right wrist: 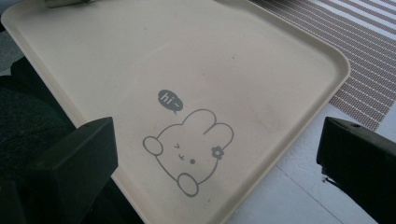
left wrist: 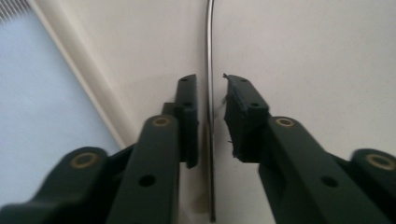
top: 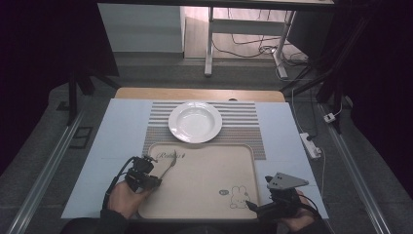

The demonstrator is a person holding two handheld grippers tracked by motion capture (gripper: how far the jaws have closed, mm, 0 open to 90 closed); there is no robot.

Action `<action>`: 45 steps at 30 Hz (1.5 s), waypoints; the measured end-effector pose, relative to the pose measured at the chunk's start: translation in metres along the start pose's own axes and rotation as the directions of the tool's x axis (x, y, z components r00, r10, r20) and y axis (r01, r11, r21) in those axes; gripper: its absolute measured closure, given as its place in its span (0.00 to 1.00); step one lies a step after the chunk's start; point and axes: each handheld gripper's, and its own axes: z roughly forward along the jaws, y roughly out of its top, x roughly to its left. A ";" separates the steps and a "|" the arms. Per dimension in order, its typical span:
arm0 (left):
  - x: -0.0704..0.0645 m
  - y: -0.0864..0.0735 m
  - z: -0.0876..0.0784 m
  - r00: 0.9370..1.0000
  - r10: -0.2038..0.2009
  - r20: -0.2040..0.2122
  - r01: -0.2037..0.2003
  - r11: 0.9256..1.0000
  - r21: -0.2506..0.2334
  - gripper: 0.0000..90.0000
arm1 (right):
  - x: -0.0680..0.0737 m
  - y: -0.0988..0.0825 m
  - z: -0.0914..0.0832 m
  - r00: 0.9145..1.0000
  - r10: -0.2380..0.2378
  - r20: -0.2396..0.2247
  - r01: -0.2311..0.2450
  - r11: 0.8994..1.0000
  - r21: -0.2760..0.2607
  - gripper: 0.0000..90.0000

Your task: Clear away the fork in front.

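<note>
A metal fork (top: 169, 167) lies on the beige tray (top: 204, 204) near its left rim, tines toward the far right. My left gripper (top: 157, 176) sits low over the fork's handle. In the left gripper view the thin handle (left wrist: 210, 56) runs between the jaws of that gripper (left wrist: 210, 81); the pads stand slightly off it on both sides, open. My right gripper (top: 257, 206) rests at the tray's near right corner, wide open and holding nothing (right wrist: 215, 140). A white deep plate (top: 195, 122) stands beyond the tray on a striped placemat (top: 243, 117).
The tray (right wrist: 187, 56) bears a rabbit drawing (right wrist: 187, 149) near its right corner. A pale blue cover (top: 117, 126) spreads over the table. A power strip (top: 310, 145) lies on the floor to the right; desk legs (top: 209, 44) stand behind.
</note>
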 end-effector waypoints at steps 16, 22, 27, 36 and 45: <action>0.014 0.055 0.010 0.996 0.085 0.009 -0.084 0.995 -0.048 0.99 | -0.002 -0.008 -0.008 0.999 0.041 -0.001 -0.041 0.999 0.011 0.00; 0.015 0.066 0.023 0.996 0.081 0.023 -0.079 0.995 -0.058 0.99 | -0.002 -0.010 -0.008 0.999 0.047 -0.002 -0.047 0.999 0.016 0.00; 0.006 0.070 0.031 0.993 0.103 0.053 -0.100 0.994 -0.047 0.99 | -0.003 -0.010 -0.008 0.999 0.046 -0.004 -0.046 0.999 0.016 0.00; -0.015 0.075 0.038 0.978 0.190 0.091 -0.184 0.981 -0.062 0.99 | -0.003 -0.010 -0.008 0.999 0.044 -0.004 -0.044 0.999 0.017 0.00; -0.022 0.075 0.048 0.976 0.194 0.100 -0.191 0.981 -0.045 0.99 | -0.004 -0.011 -0.007 0.999 0.043 -0.004 -0.043 0.999 0.022 0.00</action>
